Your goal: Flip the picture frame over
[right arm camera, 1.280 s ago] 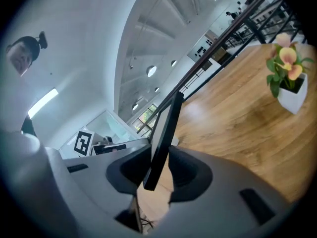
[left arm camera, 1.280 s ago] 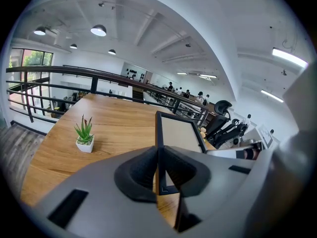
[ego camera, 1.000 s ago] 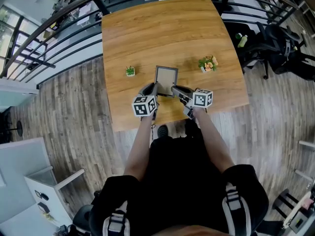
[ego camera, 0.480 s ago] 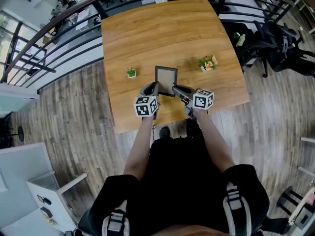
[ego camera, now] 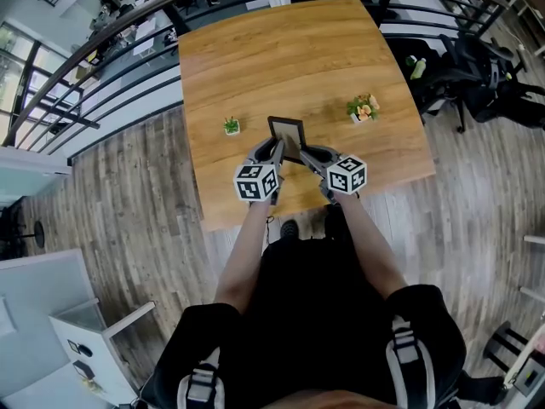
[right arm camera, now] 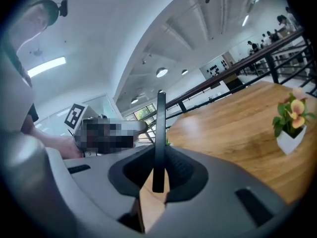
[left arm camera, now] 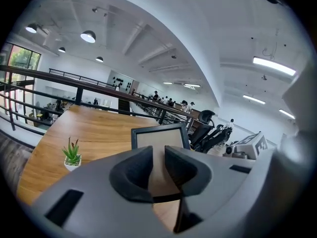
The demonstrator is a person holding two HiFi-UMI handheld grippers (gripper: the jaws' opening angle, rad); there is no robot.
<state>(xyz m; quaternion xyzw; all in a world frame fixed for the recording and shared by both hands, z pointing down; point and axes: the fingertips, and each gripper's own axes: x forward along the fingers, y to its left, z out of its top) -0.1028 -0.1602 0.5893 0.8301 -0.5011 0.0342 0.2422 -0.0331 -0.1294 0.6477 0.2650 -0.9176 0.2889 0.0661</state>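
The black picture frame [ego camera: 287, 132] with a beige panel stands tipped up off the wooden table [ego camera: 281, 49], held at its near edge from both sides. My left gripper [ego camera: 274, 153] is at its lower left; in the left gripper view the frame [left arm camera: 159, 135] faces me, and the jaws are nearly closed on its bottom edge. My right gripper [ego camera: 306, 154] is at the lower right. In the right gripper view the frame [right arm camera: 160, 128] shows edge-on as a thin black bar, pinched between the pads.
A small green potted plant [ego camera: 232, 126] stands left of the frame, and a pot of orange flowers [ego camera: 363, 109] to its right. A black railing [ego camera: 128, 66] runs round the table's far and left sides. Black chairs [ego camera: 485, 75] stand on the right.
The frame lay flat on the table and has been tipped up on end. Both grippers have risen a little with it, and the right one has rolled.
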